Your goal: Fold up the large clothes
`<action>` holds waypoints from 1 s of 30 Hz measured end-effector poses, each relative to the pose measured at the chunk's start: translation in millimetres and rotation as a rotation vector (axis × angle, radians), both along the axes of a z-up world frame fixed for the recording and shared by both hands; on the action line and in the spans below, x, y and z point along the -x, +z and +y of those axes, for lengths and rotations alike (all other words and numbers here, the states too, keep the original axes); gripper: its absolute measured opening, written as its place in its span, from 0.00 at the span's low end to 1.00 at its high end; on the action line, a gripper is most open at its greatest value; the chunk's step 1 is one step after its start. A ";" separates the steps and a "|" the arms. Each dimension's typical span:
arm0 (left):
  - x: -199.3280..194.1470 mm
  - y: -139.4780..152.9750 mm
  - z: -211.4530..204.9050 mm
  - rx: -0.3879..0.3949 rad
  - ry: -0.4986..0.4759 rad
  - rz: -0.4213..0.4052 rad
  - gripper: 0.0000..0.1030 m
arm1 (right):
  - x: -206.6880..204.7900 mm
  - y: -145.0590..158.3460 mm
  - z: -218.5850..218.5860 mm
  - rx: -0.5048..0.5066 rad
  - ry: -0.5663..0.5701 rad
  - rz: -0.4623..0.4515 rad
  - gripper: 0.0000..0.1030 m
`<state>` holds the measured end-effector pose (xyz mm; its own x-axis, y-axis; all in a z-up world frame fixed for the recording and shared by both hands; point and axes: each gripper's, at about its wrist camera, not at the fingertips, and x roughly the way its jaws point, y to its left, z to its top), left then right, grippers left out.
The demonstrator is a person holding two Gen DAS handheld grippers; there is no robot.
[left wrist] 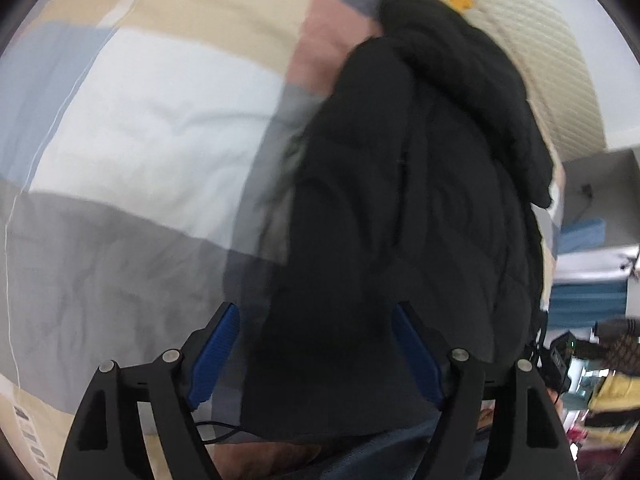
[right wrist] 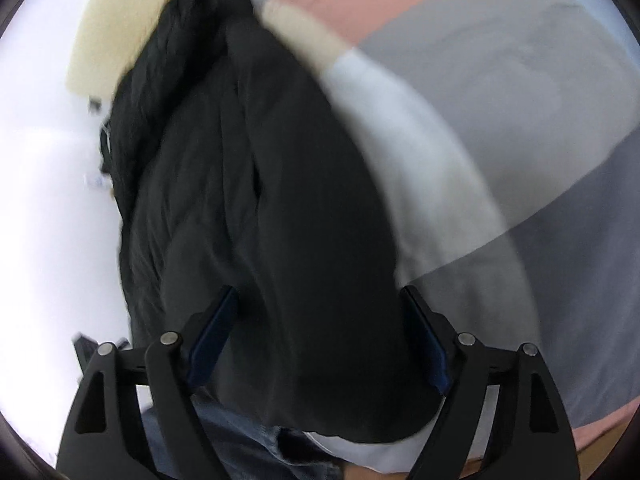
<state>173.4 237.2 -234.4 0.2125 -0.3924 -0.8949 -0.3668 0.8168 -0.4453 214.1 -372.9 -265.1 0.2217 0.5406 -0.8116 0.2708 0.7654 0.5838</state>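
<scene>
On the bed's patchwork cover (left wrist: 140,128), my black padded jacket (left wrist: 400,208) heaped and motion-blurred, near hem cut off, left gripper (left wrist: 316,354) and right gripper (right wrist: 320,340) fingers spread wide, jacket between them, ungripped.

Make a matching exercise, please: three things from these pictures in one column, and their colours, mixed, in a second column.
Things:
1. jacket
2. gripper pads
3. bed cover

Colours:
A. blue
B. patches of white, grey, beige and pink
C. black

Pairs: 1-C, 2-A, 3-B
</scene>
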 end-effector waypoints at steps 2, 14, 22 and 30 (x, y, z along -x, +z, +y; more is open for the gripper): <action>0.2 -10.0 5.5 0.013 0.030 0.042 0.76 | -2.2 0.2 7.8 0.040 0.045 -0.004 0.82; -13.4 -34.2 -3.1 0.227 0.052 0.032 0.75 | -3.8 -8.2 12.7 0.023 0.043 -0.012 0.88; -25.0 -13.2 -40.4 0.252 -0.062 -0.081 0.60 | -1.4 17.3 23.8 -0.066 0.090 -0.153 0.42; -18.8 27.9 -58.1 0.170 -0.080 -0.188 0.13 | 3.5 33.7 23.5 -0.021 0.086 -0.213 0.18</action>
